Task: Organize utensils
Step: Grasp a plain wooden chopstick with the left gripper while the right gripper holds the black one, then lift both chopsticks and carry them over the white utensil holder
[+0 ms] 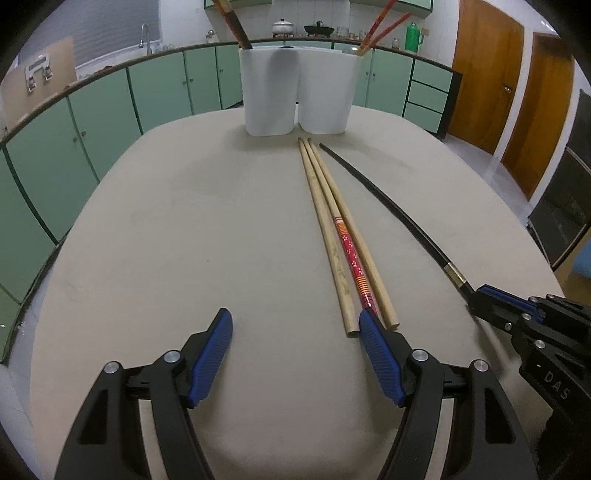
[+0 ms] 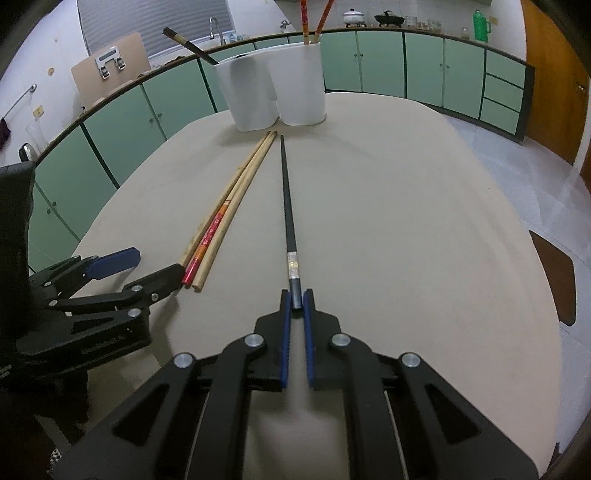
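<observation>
Two joined white holders stand at the table's far side, also in the right wrist view; the left one holds a dark chopstick, the right one two red chopsticks. Two plain wooden chopsticks and a red-patterned one lie side by side on the table. My left gripper is open, its right finger touching their near ends. My right gripper is shut on the butt end of a black chopstick, which lies along the table towards the holders.
The beige table is rounded. Green cabinets run behind it, with pots and a green flask on the counter. Wooden doors are at the right. A chair back sits by the table's right edge.
</observation>
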A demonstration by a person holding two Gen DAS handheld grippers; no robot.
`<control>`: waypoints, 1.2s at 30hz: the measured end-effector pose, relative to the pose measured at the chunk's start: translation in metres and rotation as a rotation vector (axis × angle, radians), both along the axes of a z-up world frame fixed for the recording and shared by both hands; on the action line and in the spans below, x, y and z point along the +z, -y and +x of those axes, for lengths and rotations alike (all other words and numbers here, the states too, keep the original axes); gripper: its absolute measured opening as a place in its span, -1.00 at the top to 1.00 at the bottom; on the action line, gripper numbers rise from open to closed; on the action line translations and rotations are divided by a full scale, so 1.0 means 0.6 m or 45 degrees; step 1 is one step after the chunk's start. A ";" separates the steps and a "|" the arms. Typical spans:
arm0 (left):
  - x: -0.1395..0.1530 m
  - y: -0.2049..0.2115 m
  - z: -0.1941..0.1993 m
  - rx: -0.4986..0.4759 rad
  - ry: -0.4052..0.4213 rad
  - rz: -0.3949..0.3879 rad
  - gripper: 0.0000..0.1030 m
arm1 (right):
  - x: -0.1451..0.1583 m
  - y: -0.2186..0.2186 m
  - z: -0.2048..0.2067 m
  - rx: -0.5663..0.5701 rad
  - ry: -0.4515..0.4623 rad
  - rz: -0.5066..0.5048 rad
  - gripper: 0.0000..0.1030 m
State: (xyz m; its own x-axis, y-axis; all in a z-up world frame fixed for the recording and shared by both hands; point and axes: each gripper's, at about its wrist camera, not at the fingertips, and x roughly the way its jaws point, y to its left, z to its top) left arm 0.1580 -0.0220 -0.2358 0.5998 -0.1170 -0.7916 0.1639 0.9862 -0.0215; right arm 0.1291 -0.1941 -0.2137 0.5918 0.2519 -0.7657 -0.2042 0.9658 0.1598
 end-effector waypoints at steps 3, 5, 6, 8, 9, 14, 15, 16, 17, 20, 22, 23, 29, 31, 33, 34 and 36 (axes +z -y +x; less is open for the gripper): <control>0.002 -0.002 0.000 0.007 0.003 -0.004 -0.23 | -0.001 -0.001 0.000 0.009 -0.001 -0.001 0.86; 0.004 -0.004 -0.001 0.010 0.004 -0.015 -0.12 | -0.001 -0.001 -0.001 0.010 -0.003 0.005 0.85; 0.004 -0.005 0.000 0.013 0.003 -0.025 -0.04 | -0.001 -0.001 -0.002 0.010 -0.003 0.007 0.85; 0.005 -0.004 -0.001 0.014 0.003 -0.035 0.10 | -0.001 -0.001 -0.002 0.011 -0.004 0.010 0.85; 0.005 -0.003 -0.001 0.013 0.002 -0.043 0.21 | -0.001 -0.001 -0.003 0.013 -0.004 0.008 0.85; 0.005 0.009 0.000 -0.011 0.003 -0.048 0.61 | -0.003 -0.007 -0.002 0.026 -0.007 -0.024 0.84; 0.005 0.012 0.000 -0.018 0.003 -0.049 0.71 | -0.003 -0.008 -0.002 0.028 -0.007 -0.029 0.86; 0.005 0.014 0.000 -0.023 0.002 -0.052 0.77 | -0.003 -0.009 -0.002 0.029 -0.006 -0.034 0.87; 0.005 0.017 0.000 -0.024 0.001 -0.054 0.84 | -0.003 -0.009 -0.002 0.030 -0.006 -0.035 0.87; 0.006 0.021 -0.001 -0.019 0.000 -0.038 0.85 | -0.003 -0.011 -0.002 0.029 -0.006 -0.032 0.88; 0.006 0.021 0.000 -0.017 -0.005 -0.042 0.85 | -0.002 -0.011 -0.002 0.029 -0.004 -0.037 0.88; 0.006 0.020 0.001 -0.016 -0.008 -0.046 0.86 | -0.002 -0.012 -0.002 0.030 -0.003 -0.038 0.88; 0.023 0.011 -0.004 -0.010 0.013 -0.059 0.86 | 0.012 -0.008 -0.006 0.041 0.015 -0.027 0.89; 0.041 0.005 -0.009 -0.010 0.047 -0.057 0.86 | 0.026 -0.005 -0.010 0.041 0.033 -0.019 0.89; 0.057 0.000 -0.012 -0.010 0.079 -0.059 0.86 | 0.041 -0.003 -0.013 0.043 0.057 -0.012 0.89; 0.072 -0.003 -0.016 -0.013 0.107 -0.058 0.86 | 0.053 -0.001 -0.015 0.046 0.078 -0.009 0.89; 0.094 -0.008 -0.019 -0.016 0.147 -0.059 0.86 | 0.073 0.001 -0.016 0.049 0.106 0.000 0.89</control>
